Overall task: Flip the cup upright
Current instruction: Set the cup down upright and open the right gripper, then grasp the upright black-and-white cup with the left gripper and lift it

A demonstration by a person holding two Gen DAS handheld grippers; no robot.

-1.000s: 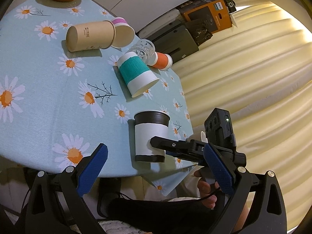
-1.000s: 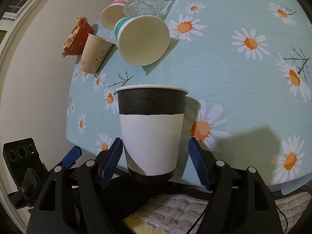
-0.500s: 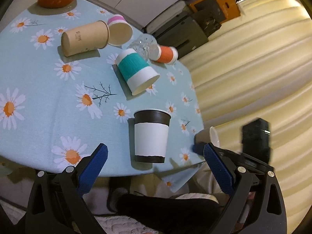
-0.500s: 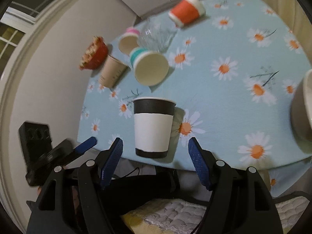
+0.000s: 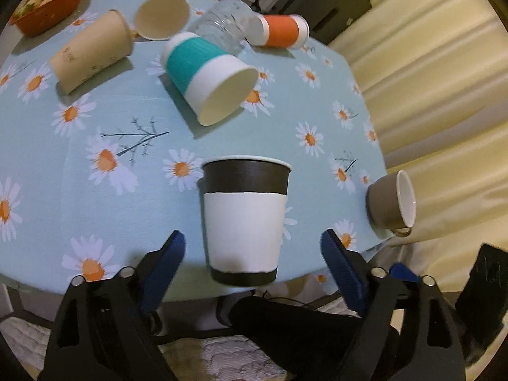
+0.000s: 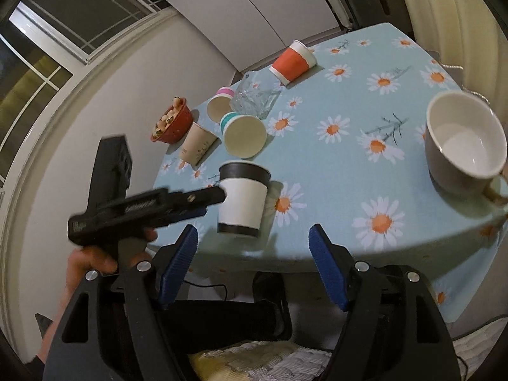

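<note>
A black-and-white paper cup stands upright near the front edge of the daisy tablecloth; it also shows in the right wrist view. My left gripper is open, its blue pads on either side of the cup's base without touching. In the right wrist view the left gripper reaches in from the left beside the cup. My right gripper is open and empty, pulled back off the table's front edge.
Lying on their sides: a teal cup, a tan cup, a pink-rimmed cup, an orange cup and a clear glass. A grey mug lies at the right edge. An orange bowl stands far left.
My right gripper has let go of the black-and-white cup and drawn back from the table. My left gripper has swung in around the standing cup.
</note>
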